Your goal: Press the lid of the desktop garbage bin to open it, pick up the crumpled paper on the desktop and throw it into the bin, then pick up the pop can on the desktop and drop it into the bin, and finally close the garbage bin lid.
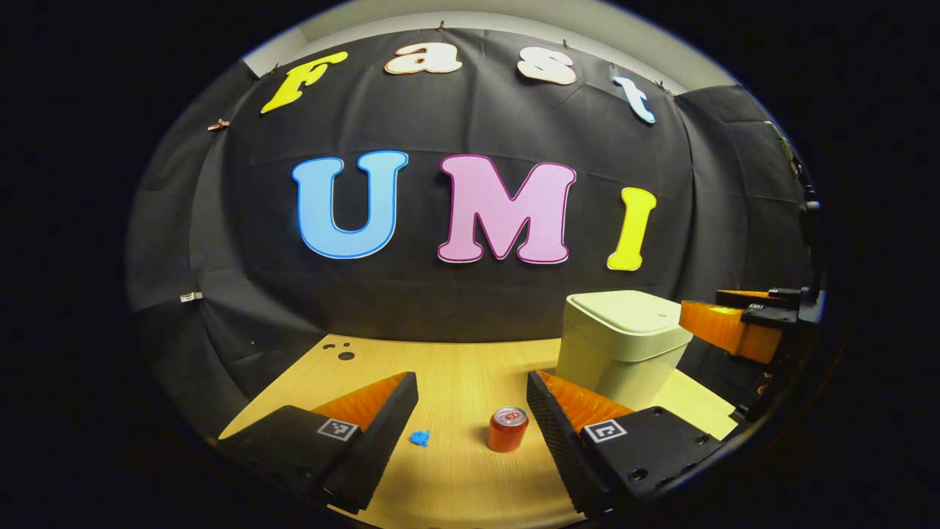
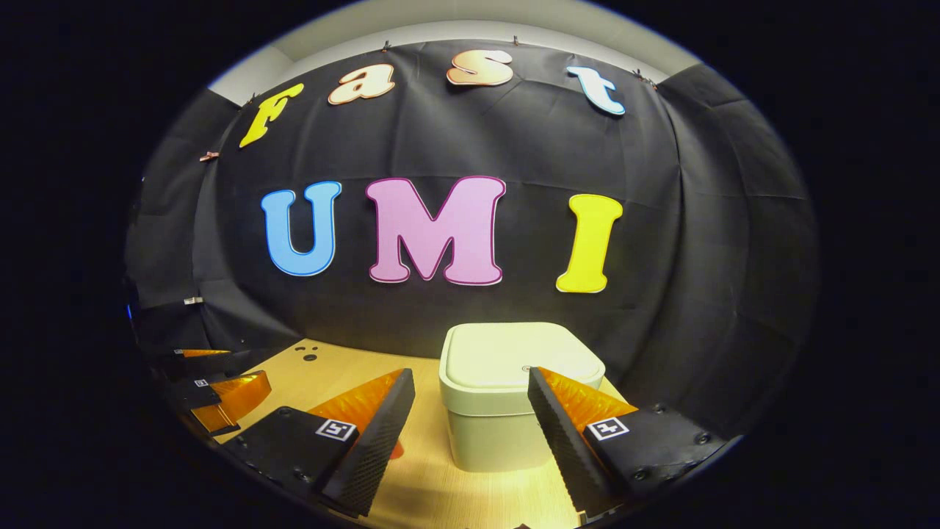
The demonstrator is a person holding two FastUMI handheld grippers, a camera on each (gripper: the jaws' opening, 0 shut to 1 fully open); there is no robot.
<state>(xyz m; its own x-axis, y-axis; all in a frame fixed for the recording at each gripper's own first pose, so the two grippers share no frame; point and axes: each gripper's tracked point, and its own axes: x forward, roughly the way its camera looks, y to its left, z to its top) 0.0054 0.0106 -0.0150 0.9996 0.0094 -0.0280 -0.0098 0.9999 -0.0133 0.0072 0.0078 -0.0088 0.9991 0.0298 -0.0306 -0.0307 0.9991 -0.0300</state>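
Left tool (image 1: 470, 411) released, pop can (image 1: 507, 429) between its fingers, right tool (image 2: 470, 411) released before closed bin (image 2: 507, 397)

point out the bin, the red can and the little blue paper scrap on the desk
pale green plastic garbage bin (image 2: 514, 356): right gripper view, on its closed lid
red metal pop can (image 1: 507, 435): left gripper view, on its side wall
small blue crumpled paper (image 1: 420, 438): left gripper view, on its middle

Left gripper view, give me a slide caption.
Open left gripper faces an upright pop can and crumpled paper beside the closed garbage bin.
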